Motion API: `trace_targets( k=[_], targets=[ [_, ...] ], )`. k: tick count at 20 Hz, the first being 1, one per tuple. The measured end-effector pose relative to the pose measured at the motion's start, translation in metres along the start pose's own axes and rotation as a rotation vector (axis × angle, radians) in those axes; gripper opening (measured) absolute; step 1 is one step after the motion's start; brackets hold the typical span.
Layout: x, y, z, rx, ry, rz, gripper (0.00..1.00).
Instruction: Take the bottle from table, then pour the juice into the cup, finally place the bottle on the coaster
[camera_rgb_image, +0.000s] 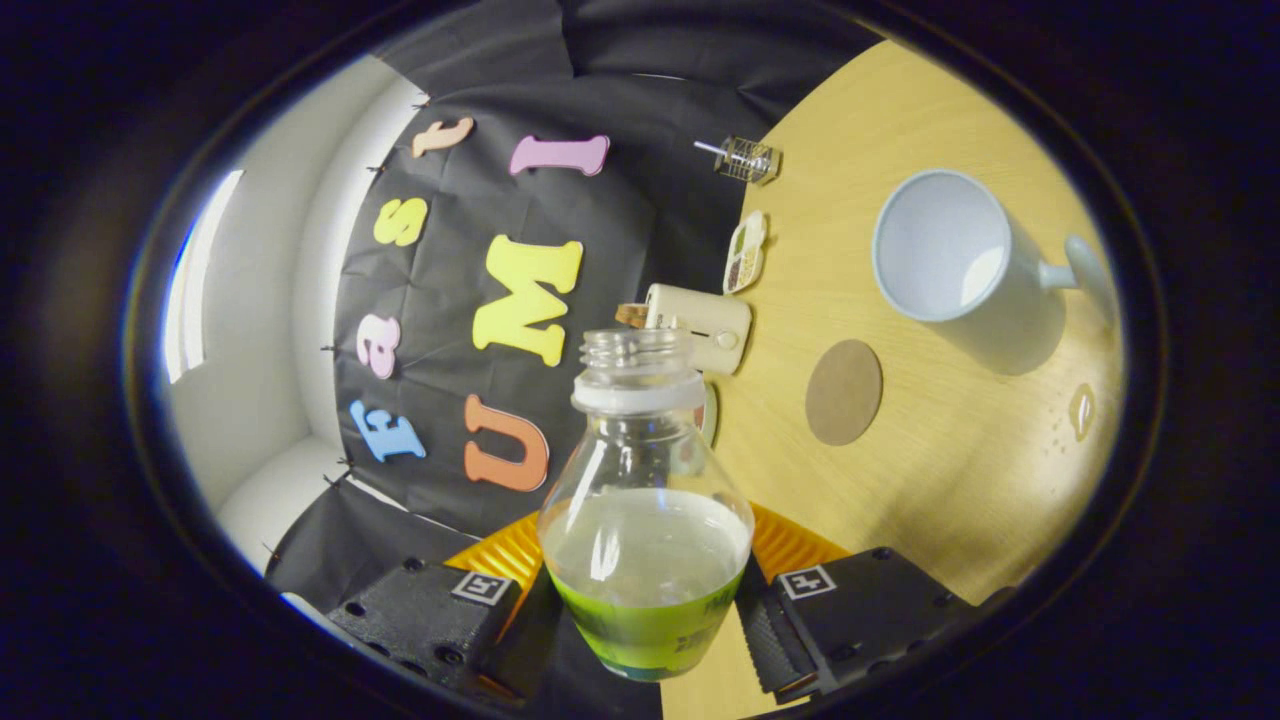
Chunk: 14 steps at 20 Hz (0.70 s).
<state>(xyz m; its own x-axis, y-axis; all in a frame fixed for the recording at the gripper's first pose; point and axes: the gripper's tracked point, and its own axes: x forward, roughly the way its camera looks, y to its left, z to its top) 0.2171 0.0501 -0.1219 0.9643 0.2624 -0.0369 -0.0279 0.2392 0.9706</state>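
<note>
Gripper (645, 600) fingers are pressing on both sides of the bottle (645, 520), clamping its lower body between them, so the jaws are closed on it. Green juice (648, 625) is sitting in the bottom part of the clear bottle, its surface lying at a slant across the bottle's belly, and the open threaded neck is pointing away from the fingers with no cap on it. The whole view is rolled, so the wooden tabletop (960, 470) is running up one side rather than lying flat below.

Beyond the bottle, out on the tabletop, the round brown coaster (844, 391) is lying flat with nothing on it. Farther out past the coaster, the pale cup (950, 250) is standing apart from it, its mouth facing the camera and its handle turned toward the tabletop's near edge; whether any juice is inside, I cannot tell. A small wet spot (1081, 410) is glistening on the wood near the cup.

Along the tabletop's far edge, against the booth's cloth wall, a cream box-shaped device (700, 328) is sitting just behind the bottle's neck, a small flat tray of mixed colours (746, 252) is lying beside it, and a small wire-and-glass object (745, 158) is resting farther along that edge.
</note>
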Motion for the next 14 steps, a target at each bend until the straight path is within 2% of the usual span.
trace_targets(
  k=[8, 14],
  targets=[
    [0.005, -0.006, 0.015, 0.096, 0.009, -0.023, 0.82],
    [-0.003, 0.004, 0.027, 0.157, 0.0, 0.014, 0.82]
  ],
)
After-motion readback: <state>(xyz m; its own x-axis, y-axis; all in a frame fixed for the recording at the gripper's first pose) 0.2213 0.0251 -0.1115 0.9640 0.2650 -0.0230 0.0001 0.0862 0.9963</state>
